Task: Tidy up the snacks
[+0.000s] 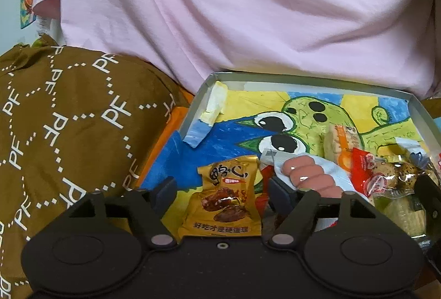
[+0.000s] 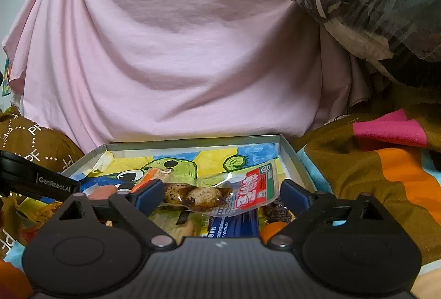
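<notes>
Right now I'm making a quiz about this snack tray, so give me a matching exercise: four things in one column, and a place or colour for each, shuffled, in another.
Things:
1. gold snack packet
2. quail egg packet
3. sausages
4. tray

Descriptions:
A. grey rim, cartoon drawing inside
B. between the open left fingers
C. pink, lying side by side on a white wrapper
D. clear with a red label, between the open right fingers

Pairs: 1-B, 2-D, 3-C, 4-A

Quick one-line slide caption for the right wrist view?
Right gripper open around a clear pack of speckled eggs, lying in a shallow tray lined with a cartoon drawing.
</notes>
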Demonstrator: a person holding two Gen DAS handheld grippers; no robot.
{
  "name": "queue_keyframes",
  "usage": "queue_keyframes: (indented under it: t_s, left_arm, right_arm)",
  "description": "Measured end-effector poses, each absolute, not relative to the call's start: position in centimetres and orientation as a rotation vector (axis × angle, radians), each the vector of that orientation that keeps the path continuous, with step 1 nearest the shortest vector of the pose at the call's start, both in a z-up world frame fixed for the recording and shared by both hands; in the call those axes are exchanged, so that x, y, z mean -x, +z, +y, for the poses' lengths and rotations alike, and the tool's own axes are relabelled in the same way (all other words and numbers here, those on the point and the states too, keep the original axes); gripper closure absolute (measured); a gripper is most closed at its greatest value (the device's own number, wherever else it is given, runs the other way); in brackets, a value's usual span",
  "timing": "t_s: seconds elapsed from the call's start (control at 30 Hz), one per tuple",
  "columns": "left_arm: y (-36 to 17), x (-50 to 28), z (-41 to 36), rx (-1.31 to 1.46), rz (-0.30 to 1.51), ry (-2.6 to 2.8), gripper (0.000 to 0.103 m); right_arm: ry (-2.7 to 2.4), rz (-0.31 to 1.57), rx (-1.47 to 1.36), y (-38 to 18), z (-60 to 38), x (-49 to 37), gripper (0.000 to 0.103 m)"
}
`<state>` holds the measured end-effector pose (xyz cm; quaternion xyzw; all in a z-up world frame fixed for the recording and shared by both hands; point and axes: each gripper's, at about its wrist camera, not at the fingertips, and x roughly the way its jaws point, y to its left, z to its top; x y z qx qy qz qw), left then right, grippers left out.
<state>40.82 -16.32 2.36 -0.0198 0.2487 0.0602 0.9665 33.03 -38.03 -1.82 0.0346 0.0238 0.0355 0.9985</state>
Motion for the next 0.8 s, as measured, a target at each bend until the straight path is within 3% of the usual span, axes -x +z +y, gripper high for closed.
queue_keyframes:
  t_s: [0.17,0.4,0.8]
  left_arm:
    - [2.2,-40.5,-16.0,0.059,0.486,0.143,0.015]
    - [2.2,-39.7,-15.8,0.077,0.449,0.167,0.002]
    - [3.8,-36.9,-16.1,0.085,0.398,0.123,0.001]
  right_arm:
    - [0.07,0.045,-0.07,-1.8,-38.0,-33.0,0.001]
    - [0.067,0.039,-0.073,-1.6,-38.1,-32.9,0.0]
    - [0.052,0.039,-0.064,0.0,-38.2,-31.1,0.0]
